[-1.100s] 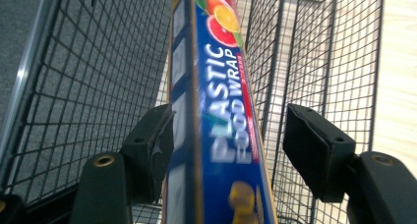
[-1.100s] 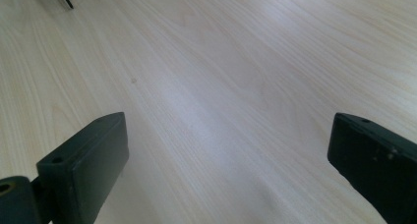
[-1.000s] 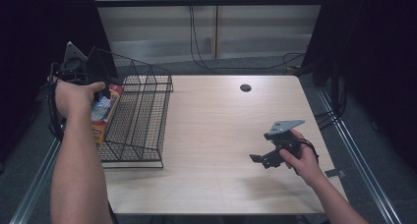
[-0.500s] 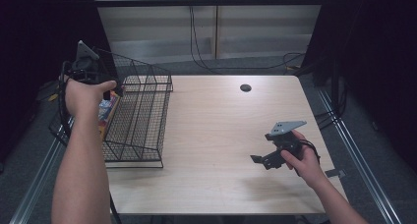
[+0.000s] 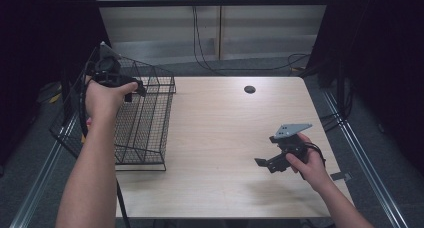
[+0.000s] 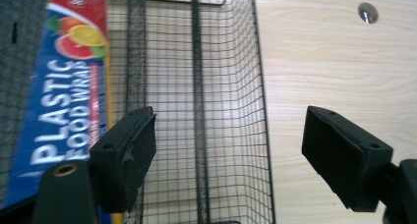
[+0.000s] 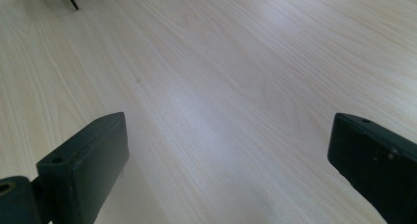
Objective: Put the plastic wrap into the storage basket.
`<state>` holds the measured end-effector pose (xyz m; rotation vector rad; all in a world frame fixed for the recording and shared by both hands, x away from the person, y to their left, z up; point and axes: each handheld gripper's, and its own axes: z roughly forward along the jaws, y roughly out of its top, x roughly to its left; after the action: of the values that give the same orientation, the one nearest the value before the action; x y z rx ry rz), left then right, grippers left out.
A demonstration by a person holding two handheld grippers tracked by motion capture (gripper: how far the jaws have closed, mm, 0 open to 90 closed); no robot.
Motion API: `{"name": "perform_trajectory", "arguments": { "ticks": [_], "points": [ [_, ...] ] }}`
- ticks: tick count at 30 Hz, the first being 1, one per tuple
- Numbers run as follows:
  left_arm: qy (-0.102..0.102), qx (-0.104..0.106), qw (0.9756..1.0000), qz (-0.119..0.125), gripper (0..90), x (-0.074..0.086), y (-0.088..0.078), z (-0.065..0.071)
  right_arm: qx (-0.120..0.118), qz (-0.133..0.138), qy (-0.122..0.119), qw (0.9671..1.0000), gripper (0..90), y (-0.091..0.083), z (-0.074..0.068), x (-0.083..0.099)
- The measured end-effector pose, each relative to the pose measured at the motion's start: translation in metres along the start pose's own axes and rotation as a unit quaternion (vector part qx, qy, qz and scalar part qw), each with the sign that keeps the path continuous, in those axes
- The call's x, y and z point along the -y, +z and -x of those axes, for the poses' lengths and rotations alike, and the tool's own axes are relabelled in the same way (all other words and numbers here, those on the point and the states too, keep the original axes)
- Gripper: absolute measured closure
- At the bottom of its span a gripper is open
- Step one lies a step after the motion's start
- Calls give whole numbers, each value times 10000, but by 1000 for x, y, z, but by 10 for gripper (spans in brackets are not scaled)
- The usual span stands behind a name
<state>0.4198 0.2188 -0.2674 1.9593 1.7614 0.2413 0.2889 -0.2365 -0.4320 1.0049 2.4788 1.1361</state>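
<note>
We judge the plastic food wrap box (image 6: 59, 111), lying outside the wire basket (image 5: 145, 123) at the table's (image 5: 225, 138) nine o'clock, light, stiff, crushable, best gripped across its narrow sides; left gripper (image 6: 236, 155), just opening, and right gripper (image 7: 226, 175) stand apart, empty.

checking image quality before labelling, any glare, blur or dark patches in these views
High view: sharp on the table, surroundings nearly black. Left gripper view: plastic wrap box lettering readable, near claw pads soft. Right gripper view: pale glare patch on the wood, pads blurred.
</note>
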Motion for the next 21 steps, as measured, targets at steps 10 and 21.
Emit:
{"name": "perform_trajectory", "arguments": {
  "ticks": [10, 21],
  "points": [
    [382, 350, 9986, 45, 184, 2, 15, 27, 31, 8, 8, 10000, 20, 0, -1, 1],
    [637, 704, 9955, -32, 178, 9, 37, 49, 49, -18, 21, 10000, 19, 1, 0, 3]
  ]
}}
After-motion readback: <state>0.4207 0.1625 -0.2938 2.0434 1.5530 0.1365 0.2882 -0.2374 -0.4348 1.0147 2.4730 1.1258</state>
